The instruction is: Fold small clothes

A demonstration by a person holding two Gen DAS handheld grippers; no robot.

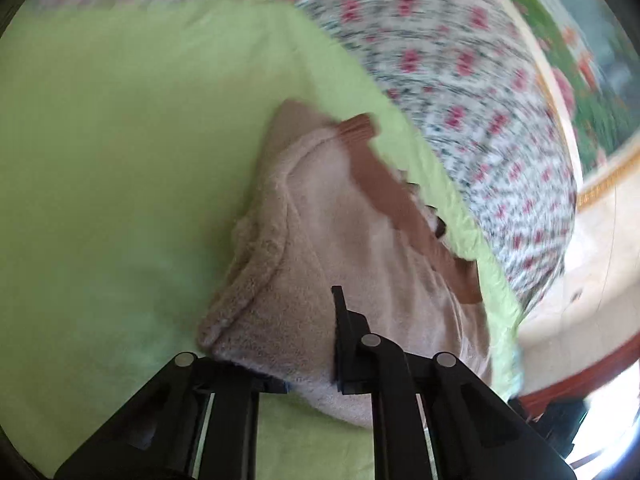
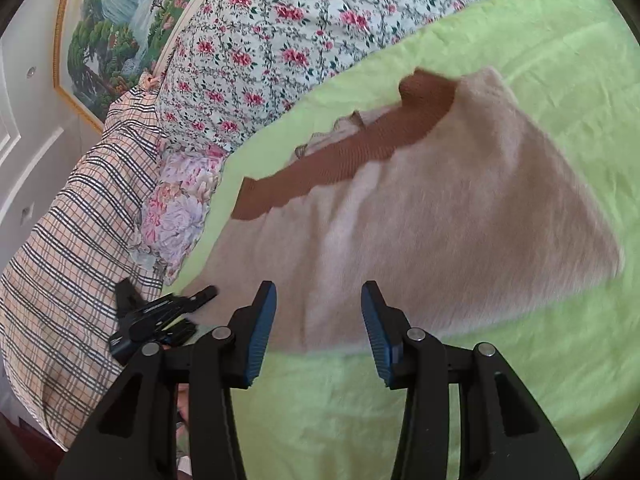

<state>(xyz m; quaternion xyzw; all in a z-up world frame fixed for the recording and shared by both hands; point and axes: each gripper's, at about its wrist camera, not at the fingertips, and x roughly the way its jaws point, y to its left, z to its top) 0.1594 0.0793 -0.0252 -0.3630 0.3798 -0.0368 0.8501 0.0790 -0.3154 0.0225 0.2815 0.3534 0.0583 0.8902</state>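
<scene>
A small beige fleece garment (image 2: 432, 216) with a brown ribbed band (image 2: 352, 152) lies on the light green bedsheet (image 2: 540, 380). In the left wrist view the garment (image 1: 320, 248) bunches up against my left gripper (image 1: 308, 320); fleece fills the space between the jaws, one finger (image 1: 344, 332) shows and the other is hidden under fabric. In the right wrist view my right gripper (image 2: 318, 320) is open and empty, its blue pads (image 2: 262, 332) just above the garment's near edge. The left gripper also shows there (image 2: 160, 316) at the garment's left corner.
A floral quilt (image 2: 304, 32) lies beyond the garment. A plaid cloth (image 2: 80, 216) and a floral pillow (image 2: 176, 216) lie at the left. A framed landscape painting (image 2: 116, 28) hangs on the wall. The bed edge and floor (image 1: 580, 280) show in the left wrist view.
</scene>
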